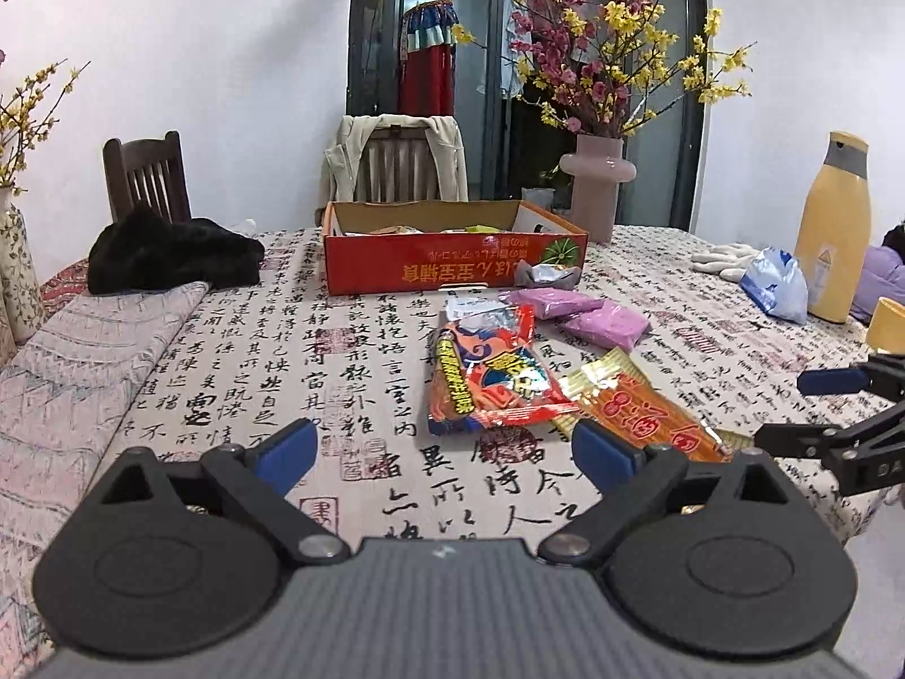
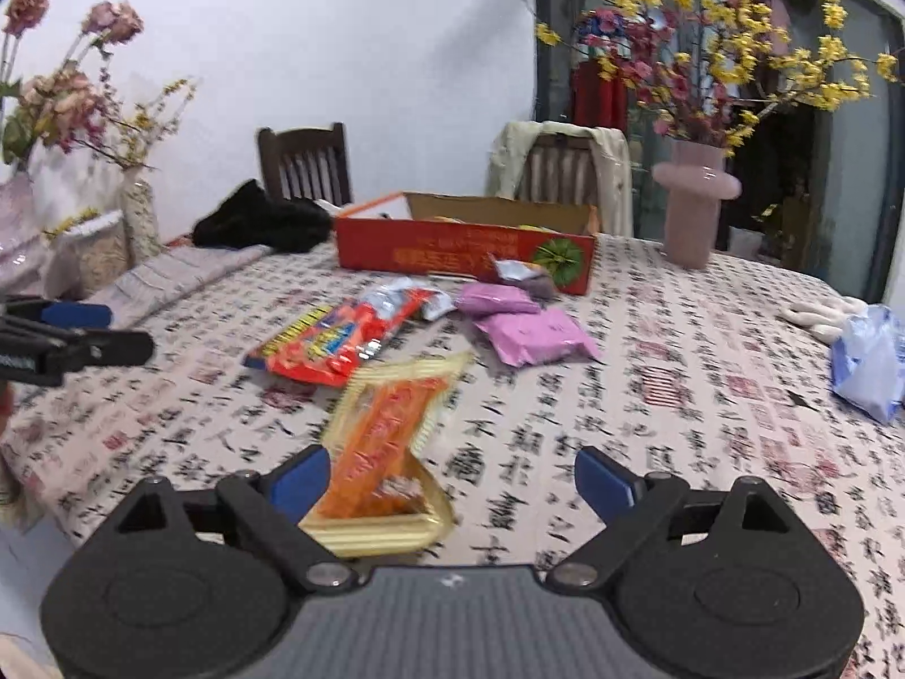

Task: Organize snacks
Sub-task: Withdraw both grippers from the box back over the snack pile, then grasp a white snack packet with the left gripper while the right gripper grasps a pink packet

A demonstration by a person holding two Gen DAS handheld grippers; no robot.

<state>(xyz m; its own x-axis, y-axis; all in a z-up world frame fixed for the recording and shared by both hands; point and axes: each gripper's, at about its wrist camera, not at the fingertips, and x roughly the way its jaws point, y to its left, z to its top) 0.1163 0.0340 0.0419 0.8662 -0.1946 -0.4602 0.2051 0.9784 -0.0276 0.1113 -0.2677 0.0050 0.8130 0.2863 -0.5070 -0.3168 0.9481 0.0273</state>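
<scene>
Table (image 1: pixel 237 351): covered by a cloth printed with black calligraphy and red seals; a second, paler patterned cloth lies over its far-left part.

Left gripper (image 1: pixel 444 452): blue-padded jaws spread wide, nothing between them, poised above bare cloth just short of the snacks.

Right gripper (image 2: pixel 452 484): jaws likewise wide apart. The near end of the orange-and-gold packet (image 2: pixel 390 452) lies between them, close against the left pad; no pad presses on it, and whether that pad touches it cannot be told. In the left wrist view the same gripper enters from the right edge, beside the packet's end.

Red snack bag (image 1: pixel 492 373): flat on the cloth, just left of the orange-and-gold packet and overlapping its corner.

Two pink packets (image 1: pixel 582 314): side by side, beyond the red bag, toward the box.

Small grey-and-silver packet (image 1: pixel 546 274): against the front wall of the box.

Red cardboard box (image 1: pixel 452 266): open-topped, at the table's far middle, with a few items inside, too hidden to name.

Other items: black garment (image 1: pixel 169 252) at far left; pink vase (image 1: pixel 597 187) of yellow and red blossoms behind the box; yellow bottle (image 1: pixel 834 226), blue plastic bag (image 1: pixel 775 283) and white gloves (image 1: pixel 724 260) at far right; two wooden chairs beyond the table, one draped with a beige jacket (image 1: pixel 396 153).
</scene>
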